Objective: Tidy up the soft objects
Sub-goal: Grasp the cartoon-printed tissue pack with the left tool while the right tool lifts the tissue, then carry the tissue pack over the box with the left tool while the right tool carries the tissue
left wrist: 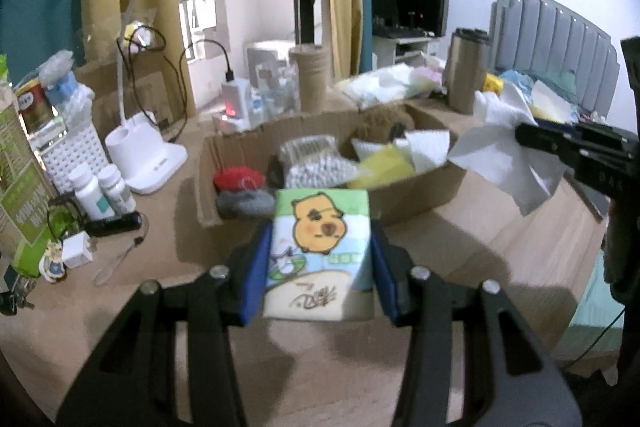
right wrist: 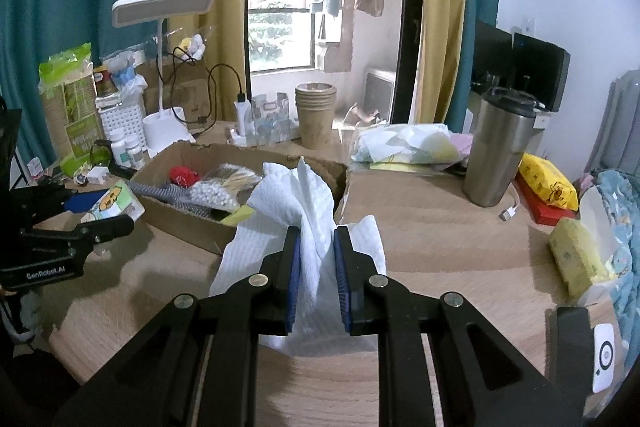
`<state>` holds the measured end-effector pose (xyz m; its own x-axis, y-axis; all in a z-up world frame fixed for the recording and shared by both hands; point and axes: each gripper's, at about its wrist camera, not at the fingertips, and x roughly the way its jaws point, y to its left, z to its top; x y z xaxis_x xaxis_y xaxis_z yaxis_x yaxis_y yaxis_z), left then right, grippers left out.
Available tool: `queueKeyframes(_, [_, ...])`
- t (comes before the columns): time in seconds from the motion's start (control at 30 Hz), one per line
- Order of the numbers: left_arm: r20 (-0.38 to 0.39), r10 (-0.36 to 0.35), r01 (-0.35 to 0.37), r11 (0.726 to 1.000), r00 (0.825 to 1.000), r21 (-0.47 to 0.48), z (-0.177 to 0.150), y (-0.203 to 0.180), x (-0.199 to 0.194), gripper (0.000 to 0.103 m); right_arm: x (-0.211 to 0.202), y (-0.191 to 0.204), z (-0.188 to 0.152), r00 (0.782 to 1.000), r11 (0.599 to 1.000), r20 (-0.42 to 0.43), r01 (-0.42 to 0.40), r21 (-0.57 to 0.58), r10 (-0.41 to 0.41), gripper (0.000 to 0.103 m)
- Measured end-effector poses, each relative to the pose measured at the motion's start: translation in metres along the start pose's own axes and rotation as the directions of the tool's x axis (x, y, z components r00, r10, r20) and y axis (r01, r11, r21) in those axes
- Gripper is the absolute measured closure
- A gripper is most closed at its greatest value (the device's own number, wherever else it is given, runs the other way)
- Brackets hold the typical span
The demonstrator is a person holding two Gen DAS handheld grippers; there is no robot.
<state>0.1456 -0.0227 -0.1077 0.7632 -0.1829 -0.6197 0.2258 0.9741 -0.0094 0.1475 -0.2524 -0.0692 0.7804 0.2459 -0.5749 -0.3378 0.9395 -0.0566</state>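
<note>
— Where does your left gripper (left wrist: 320, 251) stand?

— Closed on the tissue pack (left wrist: 320, 251), glossy, printed with a cartoon animal. Its long axis runs away from you toward the cardboard box (left wrist: 420, 195), and you hold it above the wooden table (left wrist: 520, 239).

— And the right?

— Your right gripper (right wrist: 316, 267) pinches a crumpled, embossed paper towel (right wrist: 296, 195) standing upright beside the box. Only the right view shows the steel tumbler (right wrist: 496, 151) fully and the yellow sponge (right wrist: 576, 255).
</note>
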Motion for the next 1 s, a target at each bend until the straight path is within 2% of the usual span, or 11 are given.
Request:
queueKeyframes(0.27, [0.072,-0.009,0.009,1.0,0.997,0.005,0.021,-0.005,-0.01,0.056,-0.008,-0.002,0.01,0.999,1.0,0.034,0.015,-0.002,-0.015,0.085])
queueKeyframes(0.57, [0.146,0.016,-0.007,0.998,0.989,-0.063,0.04,0.008,-0.01,0.056,-0.008,-0.006,0.021,0.998,1.0,0.064,0.028,-0.006,-0.028,0.085])
queueKeyframes(0.8, [0.216,0.06,-0.032,0.991,0.974,-0.131,0.053,0.021,-0.014,0.056,-0.005,-0.006,0.035,0.994,1.0,0.103,0.026,-0.017,-0.024,0.085])
queueKeyframes(1.0, [0.225,0.07,-0.032,0.985,0.972,-0.168,0.06,0.028,-0.005,0.056,0.003,-0.003,0.049,0.993,0.999,0.12,0.016,-0.035,-0.012,0.085])
